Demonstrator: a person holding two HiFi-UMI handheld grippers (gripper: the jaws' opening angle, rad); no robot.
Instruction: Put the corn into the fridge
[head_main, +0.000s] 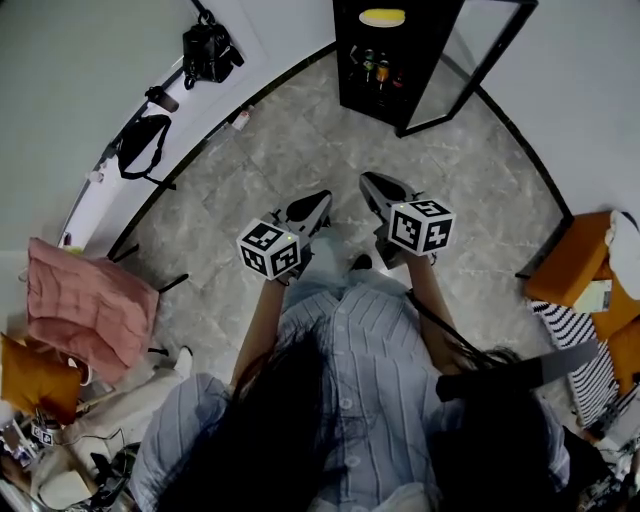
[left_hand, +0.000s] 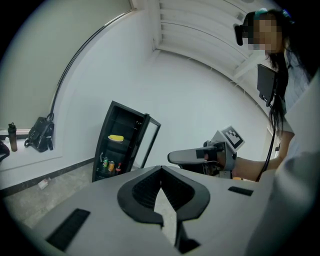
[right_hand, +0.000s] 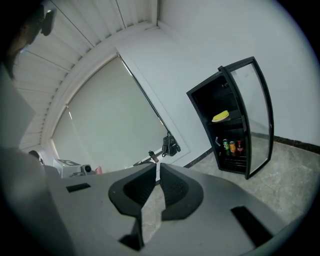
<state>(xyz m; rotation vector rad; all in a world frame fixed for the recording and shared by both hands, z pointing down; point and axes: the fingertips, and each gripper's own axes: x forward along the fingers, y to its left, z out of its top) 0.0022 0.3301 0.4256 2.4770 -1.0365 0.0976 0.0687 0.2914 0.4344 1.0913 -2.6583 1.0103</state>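
Observation:
The black fridge (head_main: 352, 62) stands across the stone floor with its glass door (head_main: 480, 50) swung open to the right. A yellow corn (head_main: 382, 17) lies on its top shelf, also seen as the corn (left_hand: 116, 138) and the corn (right_hand: 220, 116) from each gripper view. Both grippers are held at waist height, well short of the fridge. My left gripper (head_main: 320, 200) is shut with nothing in it, its tips meeting at the left gripper (left_hand: 160, 168). My right gripper (head_main: 370, 182) is shut and empty too, shown as the right gripper (right_hand: 158, 165).
Drink cans (right_hand: 232, 146) stand on a lower fridge shelf. Black bags (head_main: 207, 50) sit on a white ledge along the left wall. A pink cushioned chair (head_main: 85, 310) is at my left, orange furniture (head_main: 575, 260) at my right.

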